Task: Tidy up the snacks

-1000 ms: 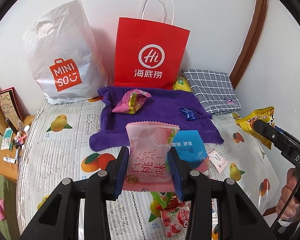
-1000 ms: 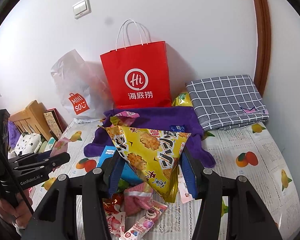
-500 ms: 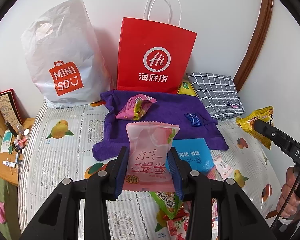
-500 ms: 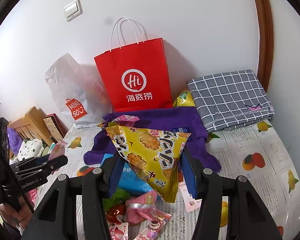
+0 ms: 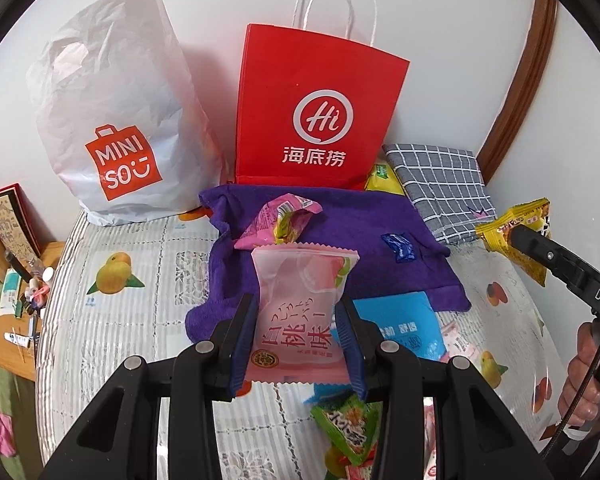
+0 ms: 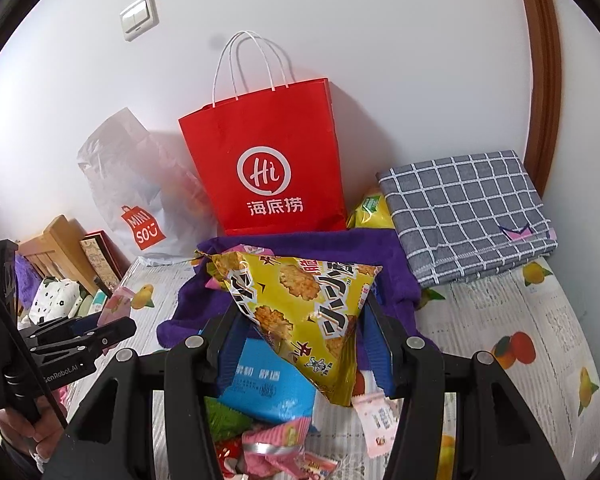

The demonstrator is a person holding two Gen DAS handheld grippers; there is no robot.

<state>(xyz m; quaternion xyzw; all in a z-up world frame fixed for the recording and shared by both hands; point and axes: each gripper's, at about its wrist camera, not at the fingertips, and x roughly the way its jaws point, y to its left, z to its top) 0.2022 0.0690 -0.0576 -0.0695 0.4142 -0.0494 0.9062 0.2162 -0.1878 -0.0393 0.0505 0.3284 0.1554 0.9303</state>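
My left gripper is shut on a pink peach-flavour snack packet, held upright above the bed. My right gripper is shut on a yellow cracker bag; it also shows at the right of the left wrist view. A purple towel lies ahead with a pink-yellow packet and a small blue candy on it. A red paper bag and a white MINISO bag stand against the wall. Loose snacks lie on the bed under the grippers.
A folded grey checked cloth lies at the back right, with a yellow-green packet beside the red bag. The fruit-print bed sheet covers the bed. A wooden shelf with small items stands off the left edge.
Both grippers have moved forward toward the bags and towel, each still holding its packet. The bags look larger and nearer now.
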